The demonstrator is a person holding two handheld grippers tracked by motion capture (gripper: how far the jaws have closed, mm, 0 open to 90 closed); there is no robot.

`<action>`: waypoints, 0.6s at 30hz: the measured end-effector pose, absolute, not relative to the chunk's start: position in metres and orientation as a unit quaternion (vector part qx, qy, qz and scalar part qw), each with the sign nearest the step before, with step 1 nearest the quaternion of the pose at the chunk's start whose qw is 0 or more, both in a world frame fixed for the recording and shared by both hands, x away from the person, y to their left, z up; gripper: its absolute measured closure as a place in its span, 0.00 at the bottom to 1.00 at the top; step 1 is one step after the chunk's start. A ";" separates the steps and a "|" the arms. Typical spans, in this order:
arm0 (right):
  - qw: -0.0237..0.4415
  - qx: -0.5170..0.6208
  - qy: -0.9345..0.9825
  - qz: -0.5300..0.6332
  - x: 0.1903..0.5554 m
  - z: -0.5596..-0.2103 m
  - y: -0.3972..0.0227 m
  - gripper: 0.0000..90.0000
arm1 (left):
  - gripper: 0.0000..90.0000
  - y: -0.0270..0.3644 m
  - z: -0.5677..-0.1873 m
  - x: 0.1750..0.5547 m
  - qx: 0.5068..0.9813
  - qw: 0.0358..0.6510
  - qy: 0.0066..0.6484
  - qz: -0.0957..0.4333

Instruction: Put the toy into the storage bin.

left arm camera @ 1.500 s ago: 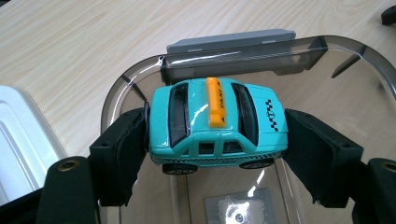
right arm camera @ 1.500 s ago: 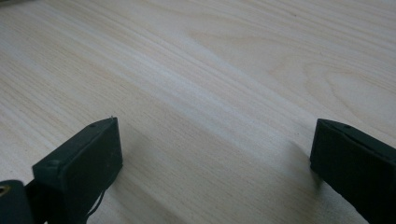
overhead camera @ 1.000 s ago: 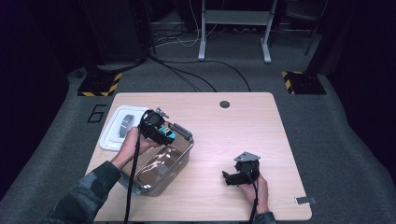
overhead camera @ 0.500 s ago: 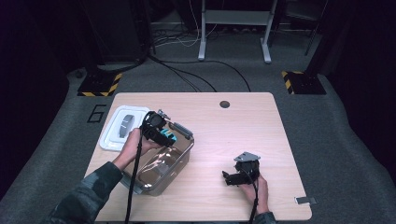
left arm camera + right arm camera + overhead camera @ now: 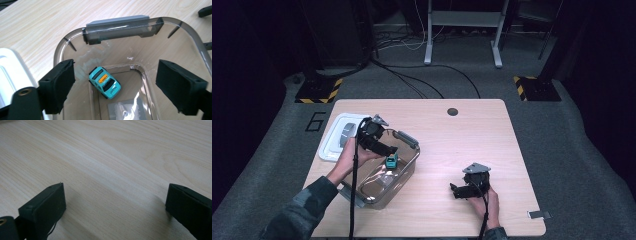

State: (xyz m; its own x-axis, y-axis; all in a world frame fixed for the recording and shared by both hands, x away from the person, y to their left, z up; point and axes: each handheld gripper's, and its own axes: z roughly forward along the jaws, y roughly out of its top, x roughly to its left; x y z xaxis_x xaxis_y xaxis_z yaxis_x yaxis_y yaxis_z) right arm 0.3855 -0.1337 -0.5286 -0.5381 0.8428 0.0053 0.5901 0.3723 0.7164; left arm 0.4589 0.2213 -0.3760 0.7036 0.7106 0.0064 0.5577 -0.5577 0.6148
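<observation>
The left gripper (image 5: 115, 92) hangs over the box (image 5: 117, 21), jaws just opened and empty. The car (image 5: 104, 82) lies below between them, long axis diagonal. The right gripper (image 5: 115, 212) rests open on the tabletop (image 5: 112, 157), well apart.

the table (image 5: 472, 130) is pale wood-grain laminate, smooth with a soft satin sheen. on it, the container (image 5: 175, 32) looks like clear smoke-tinted plastic, glossy, with light glinting off its floor; the clip (image 5: 117, 21) on its far rim is opaque grey plastic, matt. inside the container the toy car (image 5: 105, 82) has a shiny teal painted shell and dark glossy windows. beside the container, the lid (image 5: 334, 137) is white plastic, smooth and faintly glossy. the left gripper (image 5: 115, 85) carries black pads (image 5: 58, 83) of rough, matt foam; the right gripper (image 5: 116, 207) has the same dull black pads (image 5: 47, 206). the floor (image 5: 572, 125) around the table is grey carpet, coarse and matt.
</observation>
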 end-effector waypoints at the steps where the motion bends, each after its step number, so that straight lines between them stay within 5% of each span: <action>1: 0.185 0.444 0.807 0.342 0.385 -0.529 -0.134 0.02 | 0.16 0.221 -0.376 0.459 0.873 0.299 0.363 0.128; 18: 0.185 0.444 0.808 0.342 0.385 -0.529 -0.134 0.02 | 0.03 0.293 -0.346 0.435 0.829 0.362 0.395 0.162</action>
State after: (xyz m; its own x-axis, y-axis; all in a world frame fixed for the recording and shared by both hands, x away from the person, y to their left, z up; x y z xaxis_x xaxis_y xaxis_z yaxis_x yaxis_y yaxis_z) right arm 0.3854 -0.1336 -0.5286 -0.5381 0.8428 0.0052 0.5902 0.3724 0.7162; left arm 0.4348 0.2928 -0.3457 0.6354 0.7720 -0.0167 0.5373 -0.4265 0.7276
